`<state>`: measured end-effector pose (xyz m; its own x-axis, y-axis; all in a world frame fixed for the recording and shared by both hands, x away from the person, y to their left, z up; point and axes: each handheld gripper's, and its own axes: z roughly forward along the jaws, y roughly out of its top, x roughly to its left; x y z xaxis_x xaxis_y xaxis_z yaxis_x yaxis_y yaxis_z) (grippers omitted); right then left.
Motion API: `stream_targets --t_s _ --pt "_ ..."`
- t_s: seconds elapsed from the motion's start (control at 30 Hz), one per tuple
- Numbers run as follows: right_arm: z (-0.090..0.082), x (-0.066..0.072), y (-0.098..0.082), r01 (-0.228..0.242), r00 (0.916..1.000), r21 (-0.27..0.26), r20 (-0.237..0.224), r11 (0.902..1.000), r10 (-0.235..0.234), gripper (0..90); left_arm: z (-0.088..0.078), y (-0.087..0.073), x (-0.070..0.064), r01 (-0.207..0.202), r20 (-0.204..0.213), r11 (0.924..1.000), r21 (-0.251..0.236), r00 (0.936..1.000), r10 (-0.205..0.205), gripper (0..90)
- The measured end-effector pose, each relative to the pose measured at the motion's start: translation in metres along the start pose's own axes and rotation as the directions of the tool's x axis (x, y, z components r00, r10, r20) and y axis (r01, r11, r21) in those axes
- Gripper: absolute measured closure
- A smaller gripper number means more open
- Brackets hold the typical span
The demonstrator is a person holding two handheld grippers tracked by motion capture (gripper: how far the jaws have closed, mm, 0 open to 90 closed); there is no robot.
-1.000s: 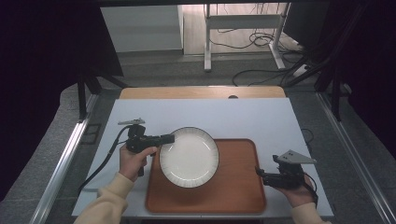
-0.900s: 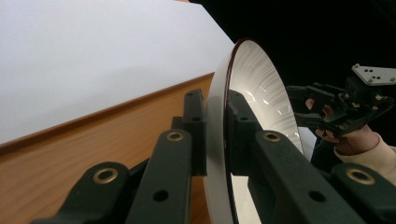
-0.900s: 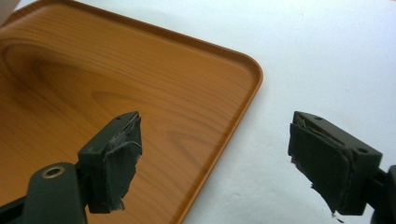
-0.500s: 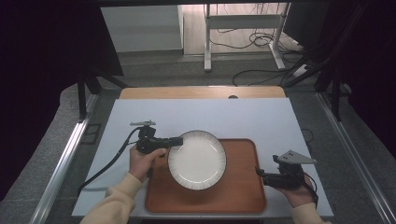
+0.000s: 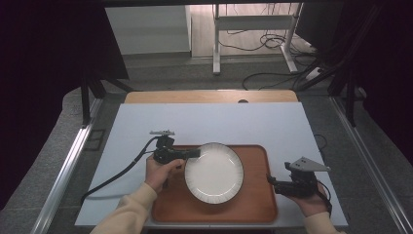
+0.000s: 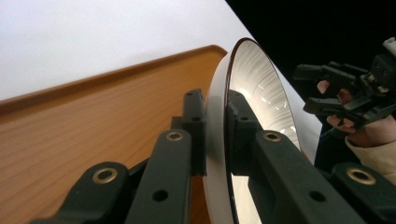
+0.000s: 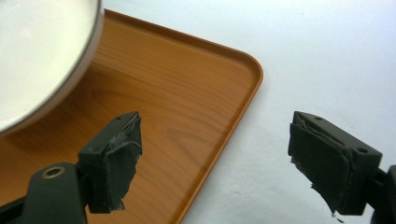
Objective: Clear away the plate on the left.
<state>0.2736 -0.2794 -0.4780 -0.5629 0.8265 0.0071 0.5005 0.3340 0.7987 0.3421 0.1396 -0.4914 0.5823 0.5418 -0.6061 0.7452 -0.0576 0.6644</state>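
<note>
A white plate [image 5: 214, 171] with a ribbed rim lies level over the brown wooden tray [image 5: 253, 204]. My left gripper [image 5: 195, 152] is shut on the plate's left rim, and the left gripper view shows one jaw on each face of the plate [image 6: 261, 84]. Whether the plate touches the tray [image 6: 93, 121] I cannot tell. My right gripper [image 5: 270, 183] is open at the tray's right edge with nothing between its pads. In the right gripper view that gripper [image 7: 215, 154] straddles the tray's rim [image 7: 243, 93], with the plate [image 7: 37, 46] at the upper left.
The tray sits at the front of a pale table [image 5: 243, 122], whose wooden far edge [image 5: 209, 96] lies beyond. Cables trail on the floor behind. The right gripper [image 6: 303, 88] and its hand appear far off in the left gripper view.
The left gripper has carried the plate to the right and nearer the front, from the tray's left edge to over its middle. The right gripper has stayed where it was.
</note>
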Motion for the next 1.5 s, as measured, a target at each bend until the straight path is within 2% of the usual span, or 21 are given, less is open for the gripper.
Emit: stream_targets --t_s 0.3,0.5,0.67,0.8,1.03,1.17,1.23,1.3,1.33,1.43,1.5 --pt "0.0 0.0 0.0 0.0 1.0 -0.001 -0.002 1.0 0.0 17.9 0.013 -0.006 0.008 0.003 -0.035 0.9989 0.048 0.9994 -0.001 80.7" --pt "0.0 -0.001 0.0 0.002 1.0 -0.001 -0.001 1.0 -0.002 17.9 0.019 -0.007 0.013 0.014 -0.044 0.9984 0.054 0.999 -0.012 81.7" --pt "0.001 0.0 -0.001 0.006 1.0 0.004 -0.003 1.0 -0.006 17.9 0.025 -0.009 0.02 -0.008 -0.105 0.9952 0.098 0.9943 0.018 83.6" --pt "0.001 0.0 -0.001 0.006 1.0 0.005 -0.003 1.0 -0.006 17.9 0.03 -0.012 0.025 -0.032 -0.149 0.988 0.151 0.9874 0.055 83.2" --pt "0.001 0.001 -0.001 0.012 0.9999 0.006 -0.004 0.9999 -0.012 17.9 0.034 -0.014 0.028 -0.048 -0.163 0.9797 0.194 0.9833 0.081 79.2" --pt "0.0 0.0 -0.001 0.008 1.0 0.0 -0.003 1.0 -0.008 17.9 0.034 -0.012 0.028 -0.051 -0.138 0.9818 0.183 0.9874 0.077 72.0" --pt "-0.001 -0.001 -0.002 0.007 1.0 0.001 -0.003 1.0 -0.007 17.9 0.033 -0.011 0.028 -0.059 -0.134 0.9834 0.172 0.9875 0.083 68.3" --pt "-0.001 -0.001 -0.002 0.007 1.0 0.003 -0.003 1.0 -0.007 17.9 0.031 -0.01 0.027 -0.071 -0.129 0.9847 0.159 0.9874 0.092 62.6" --pt "-0.001 -0.001 -0.002 0.008 1.0 0.003 -0.003 1.0 -0.008 17.9 0.03 -0.01 0.026 -0.087 -0.113 0.9854 0.147 0.9882 0.104 58.6" --pt "0.0 -0.001 -0.002 0.009 0.9999 0.005 -0.005 0.9999 -0.009 17.9 0.026 -0.008 0.024 -0.108 -0.108 0.9854 0.132 0.9865 0.123 48.3" --pt "0.0 -0.001 -0.002 0.009 0.9999 0.003 -0.007 1.0 -0.009 17.9 0.024 -0.007 0.022 -0.122 -0.128 0.9846 0.125 0.982 0.138 42.0"
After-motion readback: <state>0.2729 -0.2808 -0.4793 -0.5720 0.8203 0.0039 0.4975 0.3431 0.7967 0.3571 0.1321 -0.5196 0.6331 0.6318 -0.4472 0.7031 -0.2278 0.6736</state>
